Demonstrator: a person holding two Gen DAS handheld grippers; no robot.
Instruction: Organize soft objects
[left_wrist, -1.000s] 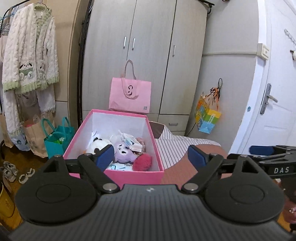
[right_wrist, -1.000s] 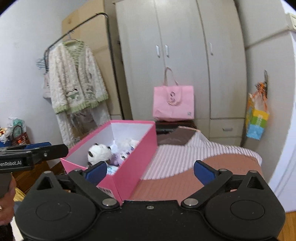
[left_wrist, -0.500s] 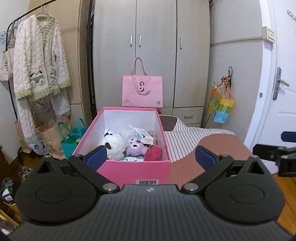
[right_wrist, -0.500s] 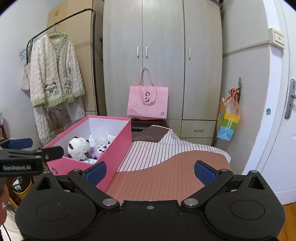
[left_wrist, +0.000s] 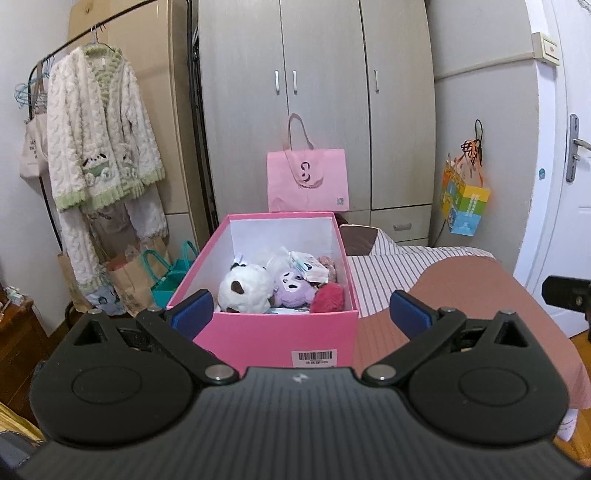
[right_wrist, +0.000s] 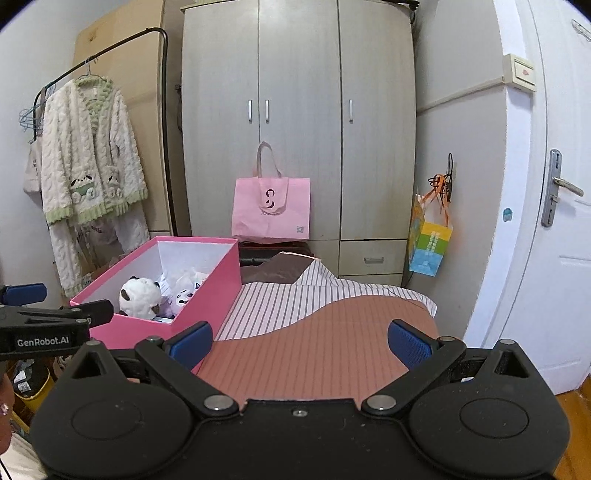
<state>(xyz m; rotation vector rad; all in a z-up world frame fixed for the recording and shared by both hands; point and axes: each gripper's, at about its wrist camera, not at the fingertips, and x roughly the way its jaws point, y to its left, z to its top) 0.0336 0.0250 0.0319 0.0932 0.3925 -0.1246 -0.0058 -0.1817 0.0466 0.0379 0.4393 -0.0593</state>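
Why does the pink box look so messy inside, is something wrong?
Nothing looks broken or spilled. The pink box stands upright on the bed; inside, the panda plush, purple plush and red fluffy toy are simply heaped together, not lined up. Both grippers are open and empty.

1. My left gripper (left_wrist: 300, 310): black body, ribbed housing, blue pads (left_wrist: 408, 306), silver pivot screws.
2. My right gripper (right_wrist: 298, 341): same build. White "GenRobot.AI" lettering marks my left unit's side.
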